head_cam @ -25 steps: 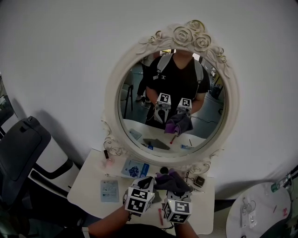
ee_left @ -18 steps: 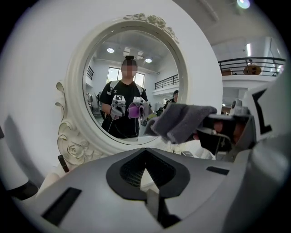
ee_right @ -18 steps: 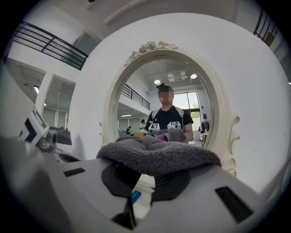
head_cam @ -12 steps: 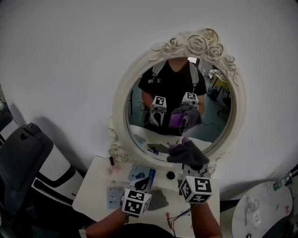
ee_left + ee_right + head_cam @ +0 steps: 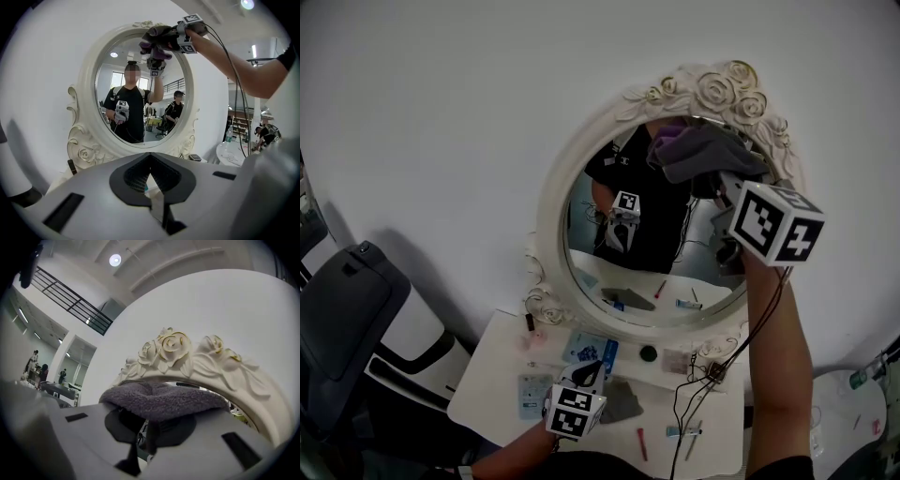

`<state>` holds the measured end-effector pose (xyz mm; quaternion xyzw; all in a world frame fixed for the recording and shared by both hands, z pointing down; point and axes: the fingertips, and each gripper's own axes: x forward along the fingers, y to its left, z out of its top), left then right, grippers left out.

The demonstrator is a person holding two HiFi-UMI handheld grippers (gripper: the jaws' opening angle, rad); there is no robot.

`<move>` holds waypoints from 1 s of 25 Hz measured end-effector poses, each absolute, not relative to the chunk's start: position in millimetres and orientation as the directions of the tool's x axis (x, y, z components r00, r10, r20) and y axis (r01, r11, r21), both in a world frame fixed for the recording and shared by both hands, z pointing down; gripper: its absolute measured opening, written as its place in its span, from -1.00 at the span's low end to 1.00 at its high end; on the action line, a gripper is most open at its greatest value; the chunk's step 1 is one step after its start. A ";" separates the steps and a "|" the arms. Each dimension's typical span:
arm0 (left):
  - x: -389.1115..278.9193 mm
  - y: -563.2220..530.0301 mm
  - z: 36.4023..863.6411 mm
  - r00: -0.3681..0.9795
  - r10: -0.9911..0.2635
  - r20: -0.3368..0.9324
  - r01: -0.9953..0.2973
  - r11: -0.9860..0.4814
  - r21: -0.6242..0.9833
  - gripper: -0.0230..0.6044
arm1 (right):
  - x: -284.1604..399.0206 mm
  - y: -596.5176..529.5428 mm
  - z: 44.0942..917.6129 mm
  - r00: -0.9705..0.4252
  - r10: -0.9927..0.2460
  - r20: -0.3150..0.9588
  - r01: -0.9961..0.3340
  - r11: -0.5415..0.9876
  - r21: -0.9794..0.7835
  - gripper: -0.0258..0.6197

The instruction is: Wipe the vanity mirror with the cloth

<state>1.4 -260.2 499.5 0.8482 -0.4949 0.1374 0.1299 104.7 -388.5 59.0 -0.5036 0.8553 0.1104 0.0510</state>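
Observation:
The oval vanity mirror [image 5: 647, 262] in a white frame carved with roses [image 5: 722, 89] stands on a white table [image 5: 487, 384]. My right gripper [image 5: 712, 173] is raised to the mirror's top right and is shut on a grey-purple cloth [image 5: 698, 150], which lies against the glass just under the roses. In the right gripper view the cloth [image 5: 164, 401] bunches over the gripper [image 5: 150, 423], below the rose frame [image 5: 173, 348]. My left gripper [image 5: 592, 367] stays low over the table, shut and holding nothing. The left gripper view shows the mirror [image 5: 140, 89] and the cloth [image 5: 158, 37] ahead of that gripper [image 5: 150, 174].
On the table lie blue packets [image 5: 586, 347], a small black round thing [image 5: 649, 353], a dark grey flat thing [image 5: 621, 401] and a red pen [image 5: 639, 442]. A cable [image 5: 698, 380] hangs from the right gripper. A black chair [image 5: 342, 309] stands at left, a round white table [image 5: 862, 394] at right.
My right gripper has risen with the cloth from just above the table to the top of the mirror. The left gripper has stayed low over the table.

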 end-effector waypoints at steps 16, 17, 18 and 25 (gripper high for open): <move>-33.5 -275.6 506.5 0.412 -0.826 0.384 -0.909 -0.401 0.115 -0.91 | 81.7 -418.8 45.2 -0.455 -0.867 -0.201 -0.882 0.407 0.239 -0.80; -32.5 -275.4 507.6 0.415 -0.823 0.389 -0.908 -0.404 0.112 -0.91 | 81.0 -418.7 48.4 -0.455 -0.869 -0.195 -0.882 0.408 0.237 -0.80; -31.6 -275.3 508.5 0.417 -0.820 0.392 -0.906 -0.408 0.111 -0.91 | 80.2 -418.3 51.8 -0.458 -0.869 -0.190 -0.881 0.413 0.231 -0.80; -29.6 -278.5 511.4 0.425 -0.814 0.397 -0.903 -0.413 0.118 -0.91 | 79.4 -418.0 93.5 -0.463 -0.863 -0.201 -0.877 0.414 0.243 -0.80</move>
